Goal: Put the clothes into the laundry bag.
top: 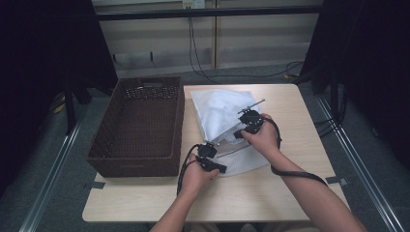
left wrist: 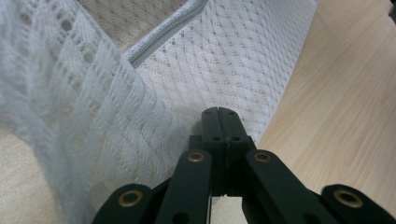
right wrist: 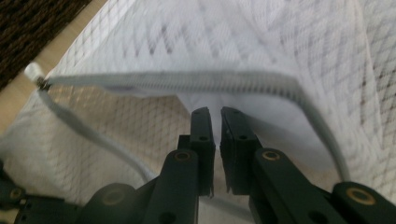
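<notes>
A white mesh bag with a zipper lies on the wooden table, right of a basket. My left gripper sits at the bag's near left corner. Its jaws are pressed together over the mesh, and I cannot tell whether any mesh is pinched. My right gripper is over the bag's middle. Its jaws stand a narrow gap apart, just under the raised, arched zipper edge. A fold of white fabric hangs at their tips. The zipper pull shows at the left.
A dark brown woven basket stands empty on the table's left half, close to the bag. Bare table lies in front of the bag and to its right. Beyond the far edge are cables on the floor and black frame posts.
</notes>
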Available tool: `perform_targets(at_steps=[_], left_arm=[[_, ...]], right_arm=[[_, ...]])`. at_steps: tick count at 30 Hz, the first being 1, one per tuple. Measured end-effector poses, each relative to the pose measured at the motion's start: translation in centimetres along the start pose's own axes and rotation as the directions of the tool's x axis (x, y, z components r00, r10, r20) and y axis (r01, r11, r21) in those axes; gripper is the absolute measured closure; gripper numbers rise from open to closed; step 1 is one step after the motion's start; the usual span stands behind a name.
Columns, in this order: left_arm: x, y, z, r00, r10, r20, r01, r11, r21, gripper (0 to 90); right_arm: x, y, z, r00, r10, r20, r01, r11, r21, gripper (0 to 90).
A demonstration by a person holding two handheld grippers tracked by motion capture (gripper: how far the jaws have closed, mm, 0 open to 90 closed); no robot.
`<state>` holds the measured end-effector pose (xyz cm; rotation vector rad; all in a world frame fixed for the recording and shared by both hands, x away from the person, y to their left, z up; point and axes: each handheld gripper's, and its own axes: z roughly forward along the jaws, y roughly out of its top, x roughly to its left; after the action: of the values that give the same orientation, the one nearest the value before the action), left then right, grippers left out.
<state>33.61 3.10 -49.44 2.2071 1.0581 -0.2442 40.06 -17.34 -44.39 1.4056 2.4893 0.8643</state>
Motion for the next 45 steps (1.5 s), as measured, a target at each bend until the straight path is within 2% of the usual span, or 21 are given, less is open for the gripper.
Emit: perform_targets(at_steps=[3,4,8,16,17,18,23,28,31,33,35,39,40,42,45], left_arm=[[0.1,0.0,-0.3,0.9999,-0.011,-0.011,0.011,0.9999,0.000,84.4],[0.2,0.0,-0.3,0.9999,-0.006,-0.014,0.006,1.0000,0.004,84.5],[0.4,-0.1,-0.6,0.9997,-0.024,-0.005,0.024,0.9997,0.004,82.4],[0.1,0.0,-0.9,0.9993,-0.028,-0.023,0.028,0.9996,-0.002,69.6],[0.2,0.0,-1.0,0.9997,-0.015,-0.021,0.015,0.9998,0.012,68.6],[0.1,0.0,-1.0,0.9993,-0.026,-0.026,0.026,0.9997,0.001,67.2],[-0.1,0.1,-1.5,0.9990,-0.032,-0.032,0.031,0.9993,-0.022,61.3],[-0.4,0.5,-2.1,0.9995,-0.011,-0.031,0.010,0.9994,-0.033,58.1],[-0.5,0.6,-2.2,0.9990,-0.032,-0.030,0.031,0.9980,-0.055,53.5],[-0.5,0.7,-2.4,0.9993,-0.012,-0.036,0.010,0.9986,-0.051,50.3],[-0.7,0.8,-2.4,0.9991,-0.030,-0.029,0.028,0.9970,-0.072,47.7],[-1.1,0.9,-2.7,0.9993,-0.028,-0.026,0.026,0.9955,-0.091,41.2],[-1.2,1.0,-2.8,0.9994,-0.027,-0.023,0.024,0.9953,-0.093,39.6],[-1.3,1.1,-3.0,0.9996,-0.010,-0.028,0.007,0.9951,-0.099,36.4],[-1.8,1.1,-3.2,0.9996,-0.014,-0.025,0.011,0.9923,-0.124,33.3]], right_arm=[[0.0,-0.3,-0.5,1.0000,0.005,-0.008,-0.005,1.000,0.002,79.9],[-0.1,-0.5,-0.7,1.0000,0.000,-0.001,0.000,1.000,0.005,78.3],[-0.3,-0.8,-1.4,0.9999,0.006,-0.011,-0.006,1.000,-0.010,71.8],[-0.4,-1.8,-2.5,0.9999,0.007,-0.015,-0.007,1.000,-0.013,61.5],[-0.5,-1.9,-2.7,0.9999,-0.001,-0.014,0.001,1.000,-0.020,60.8],[-0.5,-2.0,-2.8,0.9998,0.001,-0.018,-0.001,1.000,-0.020,59.6],[-0.5,-2.6,-3.2,0.9998,-0.015,-0.015,0.014,1.000,-0.020,57.2],[-0.9,-3.2,-3.3,0.9998,-0.015,-0.013,0.015,1.000,-0.017,55.0],[-1.1,-3.5,-3.5,0.9998,-0.014,-0.013,0.014,1.000,-0.021,52.6],[-1.1,-3.6,-3.7,0.9998,-0.016,-0.013,0.016,1.000,-0.019,50.9],[-1.2,-3.7,-3.9,0.9996,-0.021,-0.017,0.021,0.999,-0.035,50.2],[-1.2,-3.9,-4.2,0.9996,-0.015,-0.026,0.014,0.999,-0.041,46.8],[-1.3,-3.9,-4.2,0.9992,-0.028,-0.030,0.026,0.998,-0.051,45.9],[-1.2,-4.0,-4.3,0.9993,-0.023,-0.029,0.022,0.999,-0.047,44.3],[-1.2,-4.3,-4.4,0.9988,-0.038,-0.029,0.037,0.998,-0.045,42.3]])
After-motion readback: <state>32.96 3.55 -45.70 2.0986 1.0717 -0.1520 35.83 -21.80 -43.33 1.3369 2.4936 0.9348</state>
